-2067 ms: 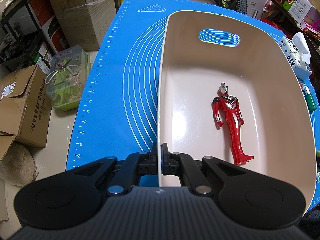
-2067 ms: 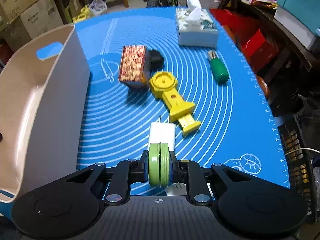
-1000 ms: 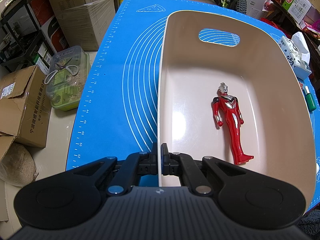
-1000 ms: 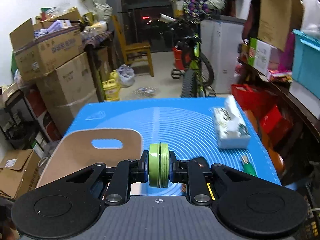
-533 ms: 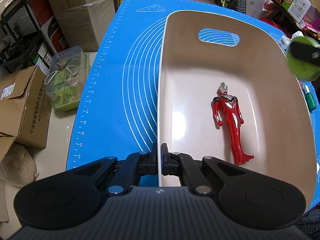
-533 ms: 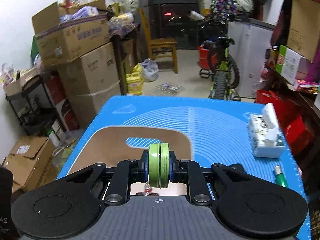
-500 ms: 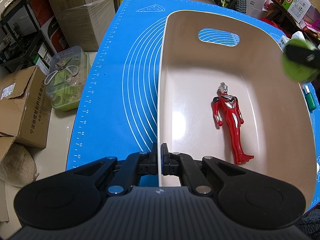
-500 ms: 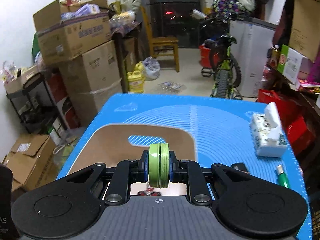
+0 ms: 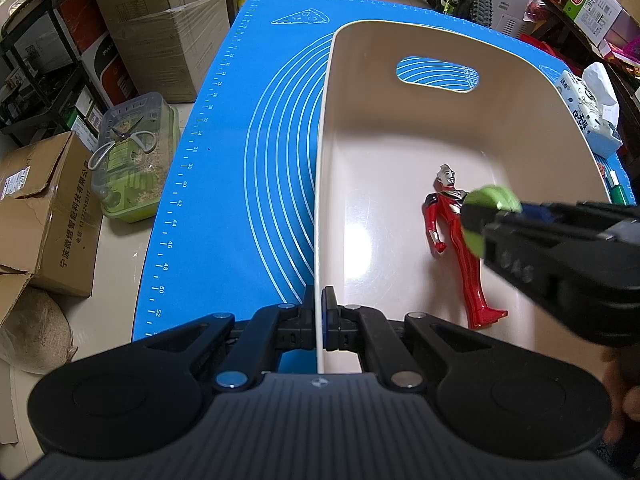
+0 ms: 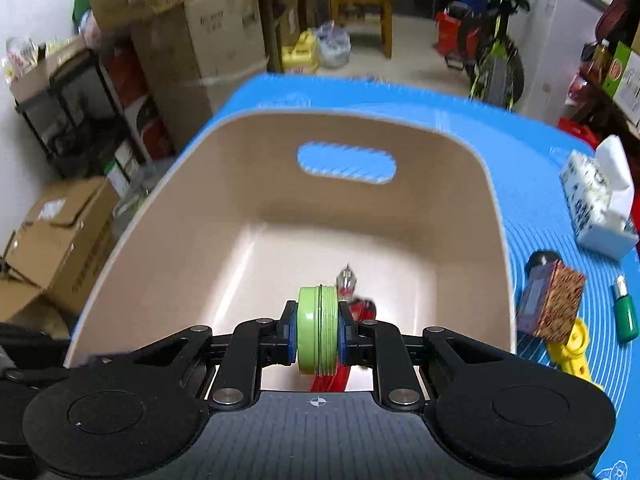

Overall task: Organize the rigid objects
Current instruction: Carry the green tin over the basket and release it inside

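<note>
A beige bin (image 9: 400, 128) with a handle slot stands on the blue mat (image 9: 248, 160). My left gripper (image 9: 319, 312) is shut on the bin's near left wall. Inside the bin lies a red figure (image 9: 464, 248). My right gripper (image 10: 318, 330) is shut on a round green tin (image 10: 318, 330) and hangs over the inside of the bin (image 10: 280, 208), just above the red figure (image 10: 352, 304). In the left wrist view the right gripper (image 9: 476, 220) comes in from the right with the green tin (image 9: 490, 200) over the figure's chest.
On the mat right of the bin lie a tissue box (image 10: 600, 200), a patterned box (image 10: 556, 300), a yellow toy (image 10: 572, 348) and a small green bottle (image 10: 626, 312). Cardboard boxes (image 9: 160, 28) and a clear tub with scissors (image 9: 132, 156) stand on the floor to the left.
My right gripper has carried the green tin from beside the bin to over its inside, dropping and tilting down towards the red figure. The left gripper and bin have not moved.
</note>
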A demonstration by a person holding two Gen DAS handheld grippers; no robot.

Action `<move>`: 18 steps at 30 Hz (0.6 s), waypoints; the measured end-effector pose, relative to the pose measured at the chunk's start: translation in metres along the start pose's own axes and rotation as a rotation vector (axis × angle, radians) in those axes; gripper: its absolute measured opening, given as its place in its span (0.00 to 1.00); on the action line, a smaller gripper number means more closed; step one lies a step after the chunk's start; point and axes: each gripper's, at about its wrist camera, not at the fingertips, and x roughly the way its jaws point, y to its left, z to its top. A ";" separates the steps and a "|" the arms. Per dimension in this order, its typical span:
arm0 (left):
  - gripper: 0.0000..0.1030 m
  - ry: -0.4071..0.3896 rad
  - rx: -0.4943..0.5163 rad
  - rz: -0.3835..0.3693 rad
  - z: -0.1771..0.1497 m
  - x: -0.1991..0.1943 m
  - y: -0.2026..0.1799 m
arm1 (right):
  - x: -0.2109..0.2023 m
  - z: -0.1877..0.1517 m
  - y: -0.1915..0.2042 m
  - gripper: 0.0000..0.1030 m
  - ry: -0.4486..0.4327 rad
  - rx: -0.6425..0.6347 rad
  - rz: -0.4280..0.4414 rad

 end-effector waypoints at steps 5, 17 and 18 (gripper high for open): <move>0.03 0.000 0.000 0.000 0.000 0.000 0.000 | 0.010 -0.004 -0.003 0.27 0.038 0.011 -0.009; 0.03 0.000 0.001 0.000 0.000 0.000 -0.001 | -0.030 -0.005 -0.025 0.64 -0.063 0.038 0.005; 0.03 0.000 0.001 0.000 0.000 0.000 0.000 | -0.036 -0.006 -0.028 0.66 -0.078 0.037 0.004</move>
